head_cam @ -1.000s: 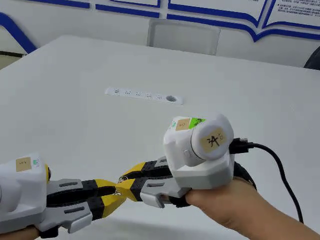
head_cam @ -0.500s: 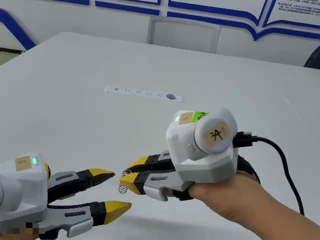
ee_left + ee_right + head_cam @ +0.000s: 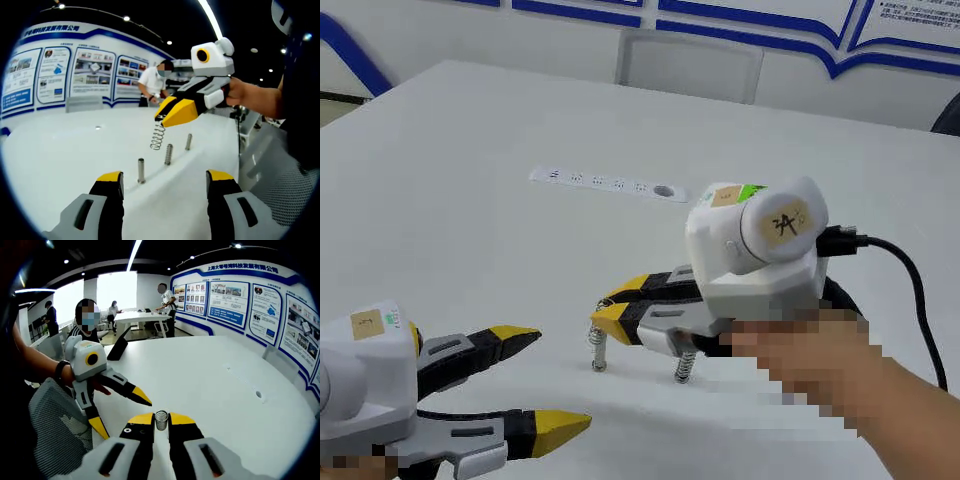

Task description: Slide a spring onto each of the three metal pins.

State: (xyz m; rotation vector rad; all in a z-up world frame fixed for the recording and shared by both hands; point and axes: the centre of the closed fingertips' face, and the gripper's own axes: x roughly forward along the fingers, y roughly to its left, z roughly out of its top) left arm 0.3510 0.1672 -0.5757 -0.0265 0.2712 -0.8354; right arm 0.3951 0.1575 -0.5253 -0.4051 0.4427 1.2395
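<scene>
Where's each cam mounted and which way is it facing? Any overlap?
Head view: headset, facing forward and down over the table; shows left gripper open, right gripper and the hand holding it.
Left gripper view: on left gripper, facing along its open jaws at three pins and the right gripper carrying the spring.
Right gripper view: on right gripper, facing the left gripper and an arm; own jaws shut on the spring.
Shared: both gripper views see the spring.

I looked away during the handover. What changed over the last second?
The left gripper, its jaws nearly closed at the right gripper's tip a second ago, has opened. The right gripper, shut on the spring, carried it rightward to the pins. The left gripper stayed low at the left, and the power strip did not move.
</scene>
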